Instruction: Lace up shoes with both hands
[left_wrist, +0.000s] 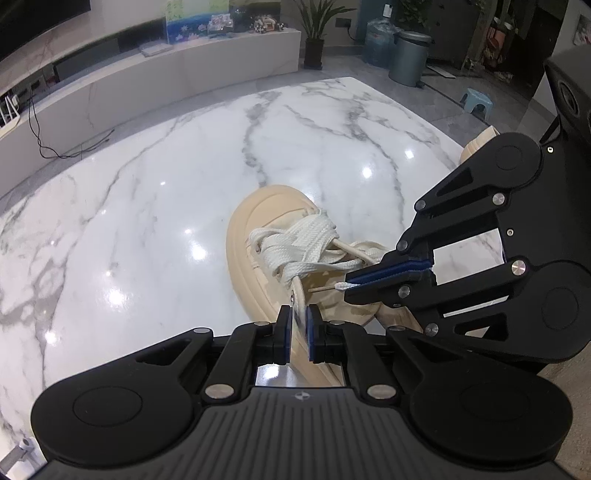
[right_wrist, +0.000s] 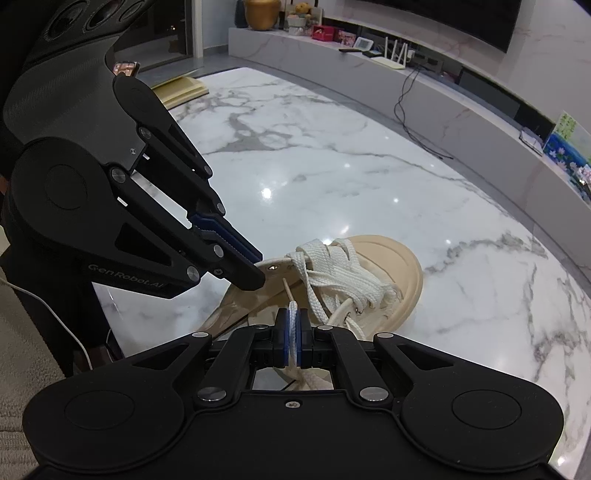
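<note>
A cream shoe (left_wrist: 255, 221) with wide white laces (left_wrist: 306, 240) lies on the white marble table (left_wrist: 147, 184), toe pointing away in the left wrist view. My left gripper (left_wrist: 299, 314) is shut on the shoe's eyelet flap (left_wrist: 298, 295) by a metal eyelet. My right gripper (left_wrist: 349, 286) comes in from the right, shut on the white lace end (left_wrist: 341, 286), whose thin stiff tip points at the flap. In the right wrist view the right gripper (right_wrist: 293, 314) pinches the lace end (right_wrist: 293, 314), and the left gripper (right_wrist: 258, 273) holds the flap edge beside an eyelet (right_wrist: 273, 267).
A second cream shoe (left_wrist: 476, 142) lies at the table's far right edge, also seen in the right wrist view (right_wrist: 181, 88). A low marble TV bench (left_wrist: 147, 74) runs behind the table. A bin (left_wrist: 410, 55), water bottle and blue stool (left_wrist: 476, 103) stand on the floor.
</note>
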